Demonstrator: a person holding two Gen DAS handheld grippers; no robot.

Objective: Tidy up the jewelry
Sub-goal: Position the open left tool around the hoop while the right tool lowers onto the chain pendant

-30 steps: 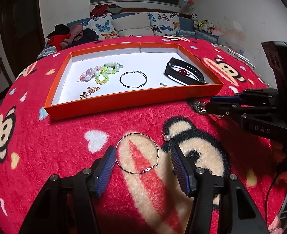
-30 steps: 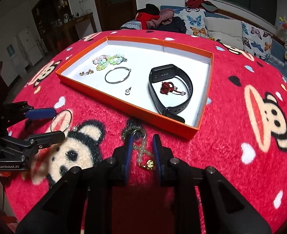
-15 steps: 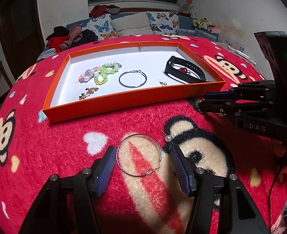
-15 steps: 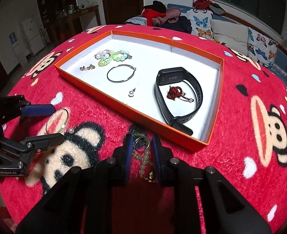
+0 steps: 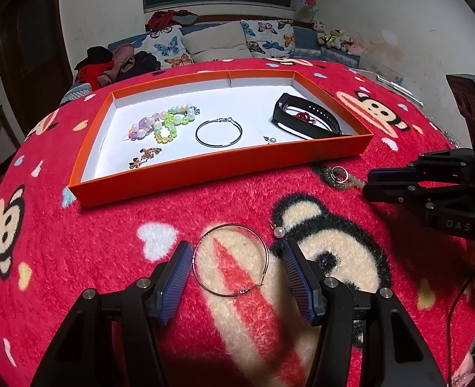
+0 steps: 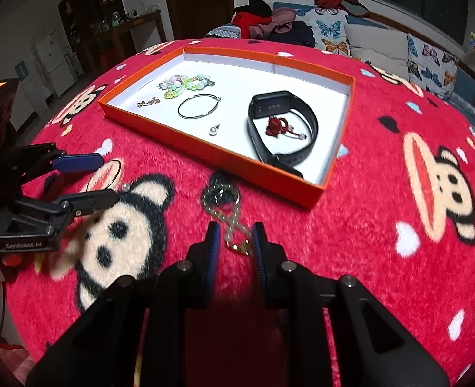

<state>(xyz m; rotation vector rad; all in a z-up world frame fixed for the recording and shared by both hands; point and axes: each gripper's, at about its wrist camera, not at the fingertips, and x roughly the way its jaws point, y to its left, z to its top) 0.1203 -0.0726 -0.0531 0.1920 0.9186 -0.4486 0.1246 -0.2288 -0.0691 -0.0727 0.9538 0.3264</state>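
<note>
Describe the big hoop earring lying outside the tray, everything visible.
The hoop earring is a thin, silvery wire ring, seemingly metal, with a small hinged clasp on its near edge. It lies flat on the red fleece blanket, over a cartoon monkey print, between the left gripper's open blue fingers, touching neither. A pearl stud sits just beyond its right rim, near the orange tray.

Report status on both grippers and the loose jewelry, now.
Left gripper open, straddling hoop earring on blanket. Right gripper narrow around bead bracelet, grip unclear. Pearl stud loose beside left finger; orange tray ahead, path clear.
</note>
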